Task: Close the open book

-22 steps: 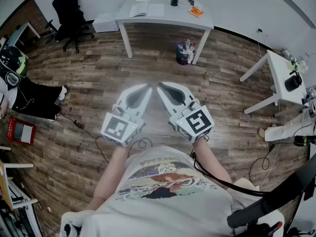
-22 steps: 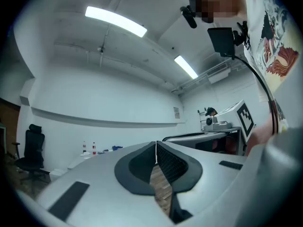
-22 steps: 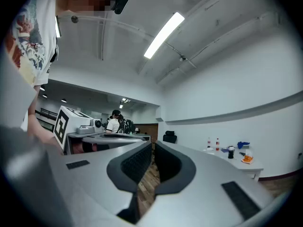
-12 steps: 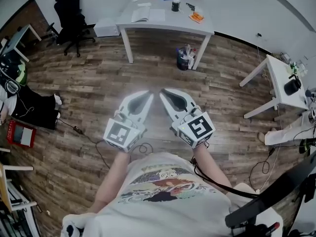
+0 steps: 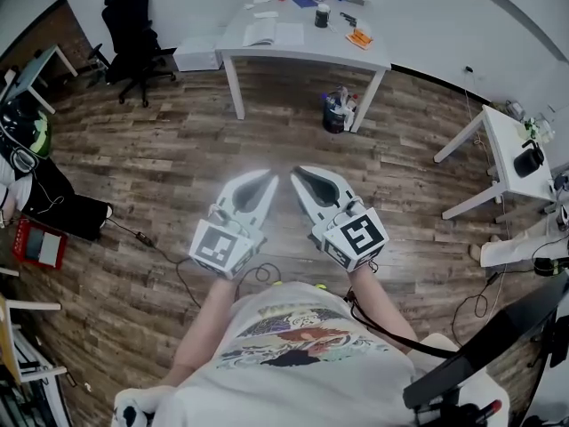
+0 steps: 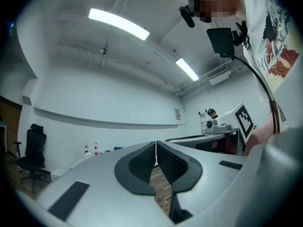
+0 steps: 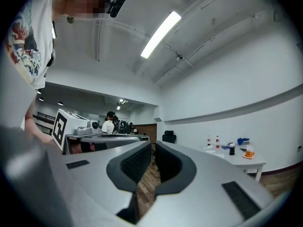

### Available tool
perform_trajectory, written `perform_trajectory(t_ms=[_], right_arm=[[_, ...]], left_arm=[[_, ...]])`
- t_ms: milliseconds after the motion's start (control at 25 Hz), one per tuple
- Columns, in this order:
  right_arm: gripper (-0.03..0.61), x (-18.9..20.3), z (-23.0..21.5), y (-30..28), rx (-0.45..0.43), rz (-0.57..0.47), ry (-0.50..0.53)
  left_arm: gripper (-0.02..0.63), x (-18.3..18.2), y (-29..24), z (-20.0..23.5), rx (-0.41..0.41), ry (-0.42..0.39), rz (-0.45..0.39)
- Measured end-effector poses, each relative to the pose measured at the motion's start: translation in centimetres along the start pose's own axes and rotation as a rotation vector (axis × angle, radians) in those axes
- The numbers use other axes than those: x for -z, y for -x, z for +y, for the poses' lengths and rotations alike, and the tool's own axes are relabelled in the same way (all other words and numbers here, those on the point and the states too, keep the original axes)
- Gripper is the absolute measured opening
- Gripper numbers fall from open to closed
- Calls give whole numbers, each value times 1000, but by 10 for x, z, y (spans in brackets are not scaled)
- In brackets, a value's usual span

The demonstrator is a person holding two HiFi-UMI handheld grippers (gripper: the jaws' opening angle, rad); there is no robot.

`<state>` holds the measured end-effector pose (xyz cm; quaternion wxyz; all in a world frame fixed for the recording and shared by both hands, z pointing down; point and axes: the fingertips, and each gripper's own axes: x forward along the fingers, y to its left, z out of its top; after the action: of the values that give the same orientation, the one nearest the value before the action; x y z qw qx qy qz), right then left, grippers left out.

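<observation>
Across the brown wood-plank floor (image 5: 178, 149), the open white book (image 5: 271, 34) lies on the far white surface (image 5: 320, 48), well apart from and straight ahead of the grey left gripper (image 5: 269, 180) and right gripper (image 5: 297, 173), both clenched empty, held side by side, neither clearly nearer it.

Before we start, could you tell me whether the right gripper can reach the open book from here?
Probably not yet: the book lies on the far table, across open floor from the right gripper; nothing seems to block the walk.

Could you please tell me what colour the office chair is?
The office chair is black; the head view shows it best.
</observation>
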<state>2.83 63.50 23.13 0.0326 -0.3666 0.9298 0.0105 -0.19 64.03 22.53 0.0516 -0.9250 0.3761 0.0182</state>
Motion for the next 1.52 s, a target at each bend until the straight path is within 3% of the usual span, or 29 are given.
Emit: perform_trajectory(t_ms=[400,840,1200,1520], right_arm=[[34,15,16,-23,30,15,3],[34,27,1,-49,5,58,-12],[34,32,-39,-99,-40,68,-20],[34,40,-109,-145,-70,93,-54]], left_arm=[[14,20,24,21,31,23,16],[14,27,12,49,3,58,26],[14,34,-26,94,-9,60,21],[14,47,-84,140,-40,43,62]])
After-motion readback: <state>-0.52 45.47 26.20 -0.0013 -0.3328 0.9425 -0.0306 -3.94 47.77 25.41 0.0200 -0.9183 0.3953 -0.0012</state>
